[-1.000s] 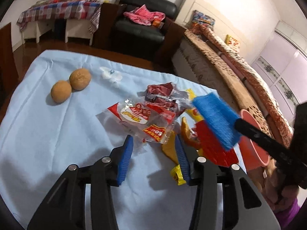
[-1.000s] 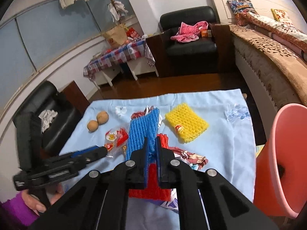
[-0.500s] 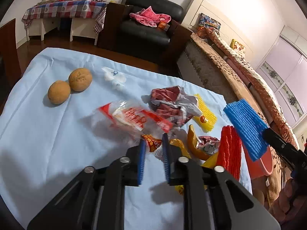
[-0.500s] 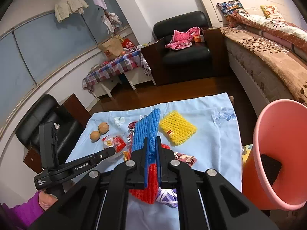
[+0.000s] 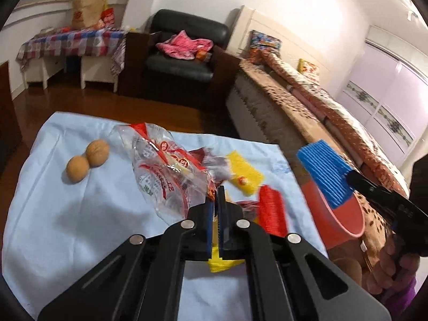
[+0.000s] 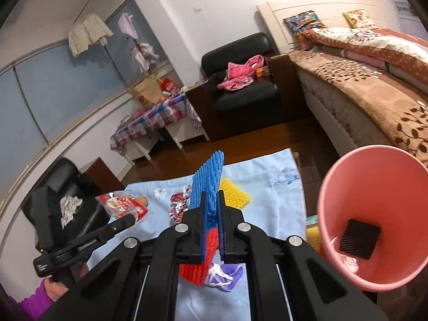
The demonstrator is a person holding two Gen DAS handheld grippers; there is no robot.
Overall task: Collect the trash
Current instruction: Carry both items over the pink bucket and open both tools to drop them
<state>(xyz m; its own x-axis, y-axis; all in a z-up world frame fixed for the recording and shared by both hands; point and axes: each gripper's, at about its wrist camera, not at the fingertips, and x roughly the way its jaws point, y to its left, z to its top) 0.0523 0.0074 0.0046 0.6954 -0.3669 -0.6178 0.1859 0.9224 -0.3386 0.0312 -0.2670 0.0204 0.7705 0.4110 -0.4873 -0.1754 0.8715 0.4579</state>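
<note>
Right gripper [image 6: 211, 208]: clamped on the blue foam net [image 6: 208, 184], which sticks up from between the jaws. In the left wrist view it hangs right over the rim of the pink bin [image 6: 374, 214].
Left gripper [image 5: 215, 208]: pinched shut on a corner of the clear snack bag [image 5: 165, 171], which looks lifted off the blue tablecloth [image 5: 67, 214].
Step in hand: we reckon it's the drop — get the net fully over the bin mouth before letting go. It's light stuff, so it could drift or catch on the rim if we release at the edge.
Bin: sits off the right edge of the table, beside the bed [image 6: 374, 85], with a black mesh pad [image 6: 359, 239] already inside.
Still on the table: yellow foam net [image 5: 244, 172], red foam net [image 5: 271, 214], crumpled wrappers, plus two round brown fruits [image 5: 87, 159] that probably aren't trash.
Room to move: open air above the bin; the bag has to cross the clutter, so we'd carry it high — it's floppy and could drag things off the right edge.
</note>
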